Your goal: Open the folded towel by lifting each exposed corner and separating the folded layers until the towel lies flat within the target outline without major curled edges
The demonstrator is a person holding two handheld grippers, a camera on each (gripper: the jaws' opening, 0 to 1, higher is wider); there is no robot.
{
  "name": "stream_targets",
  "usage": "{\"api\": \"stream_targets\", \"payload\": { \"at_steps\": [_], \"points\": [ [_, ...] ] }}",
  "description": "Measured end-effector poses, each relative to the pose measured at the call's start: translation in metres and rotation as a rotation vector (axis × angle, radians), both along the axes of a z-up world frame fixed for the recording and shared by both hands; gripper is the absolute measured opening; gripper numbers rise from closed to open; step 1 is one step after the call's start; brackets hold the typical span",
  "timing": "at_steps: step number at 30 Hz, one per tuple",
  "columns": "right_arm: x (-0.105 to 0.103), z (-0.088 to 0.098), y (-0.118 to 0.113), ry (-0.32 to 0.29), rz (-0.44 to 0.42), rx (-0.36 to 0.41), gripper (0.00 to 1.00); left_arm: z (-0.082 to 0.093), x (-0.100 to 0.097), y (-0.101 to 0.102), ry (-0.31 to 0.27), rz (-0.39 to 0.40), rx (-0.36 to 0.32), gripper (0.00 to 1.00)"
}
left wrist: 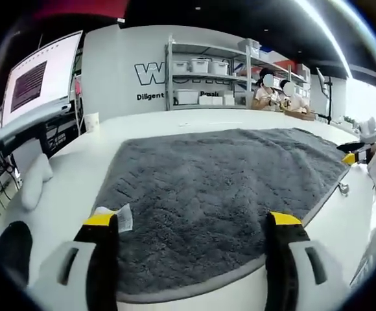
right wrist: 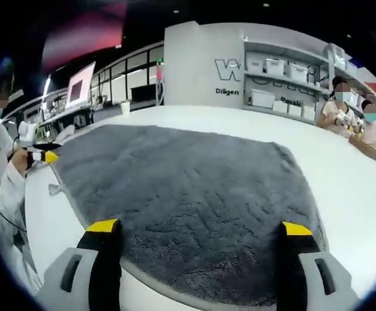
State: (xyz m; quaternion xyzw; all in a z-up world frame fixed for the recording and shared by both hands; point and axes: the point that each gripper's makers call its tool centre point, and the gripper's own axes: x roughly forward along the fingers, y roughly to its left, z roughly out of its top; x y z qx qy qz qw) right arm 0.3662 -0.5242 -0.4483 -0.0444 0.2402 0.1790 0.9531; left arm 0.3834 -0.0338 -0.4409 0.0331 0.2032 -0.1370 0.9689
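Note:
A dark grey towel (left wrist: 220,194) lies spread out on the white table (left wrist: 71,175), its pile looking flat with a paler hem along the near edge. A small white label (left wrist: 124,217) sticks up at its near left corner. My left gripper (left wrist: 192,220) hovers open over that near edge, the jaws wide apart and holding nothing. In the right gripper view the same towel (right wrist: 188,194) lies below my right gripper (right wrist: 199,227), which is also open and holds nothing. The right gripper (left wrist: 352,157) shows by the towel's right corner, and the left gripper (right wrist: 47,156) by its left corner.
A shelf with white bins (left wrist: 204,81) stands at the back. Two people (left wrist: 275,96) sit at the far right of the table. A monitor (left wrist: 39,81) is on the left, a paper cup (left wrist: 92,121) near it. A white sleeve (right wrist: 3,175) is close by.

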Motion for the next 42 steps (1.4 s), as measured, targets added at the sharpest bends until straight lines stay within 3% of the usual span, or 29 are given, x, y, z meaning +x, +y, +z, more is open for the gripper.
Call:
{"api": "stream_targets", "payload": {
  "at_steps": [18, 25, 28, 32, 37, 42],
  "points": [
    [-0.004, 0.000, -0.002, -0.004, 0.003, 0.001, 0.99, 0.000, -0.006, 0.004, -0.007, 0.016, -0.005, 0.93],
    [-0.004, 0.002, 0.002, 0.027, 0.017, -0.015, 0.99, 0.002, -0.004, 0.006, 0.009, 0.001, 0.004, 0.93],
    [-0.003, 0.008, 0.005, 0.033, 0.030, -0.034, 0.99, 0.012, 0.000, 0.006, -0.010, 0.003, 0.013, 0.94],
    [0.008, 0.023, 0.010, 0.015, 0.033, -0.022, 0.99, 0.043, 0.015, -0.002, -0.066, -0.030, -0.031, 0.94],
    [0.024, 0.044, 0.023, -0.027, 0.071, -0.022, 0.99, 0.062, 0.035, -0.017, -0.081, -0.086, -0.004, 0.94],
    [0.040, 0.071, 0.034, -0.072, 0.125, 0.003, 0.99, 0.074, 0.057, -0.032, -0.078, -0.164, -0.037, 0.94]
  ]
}}
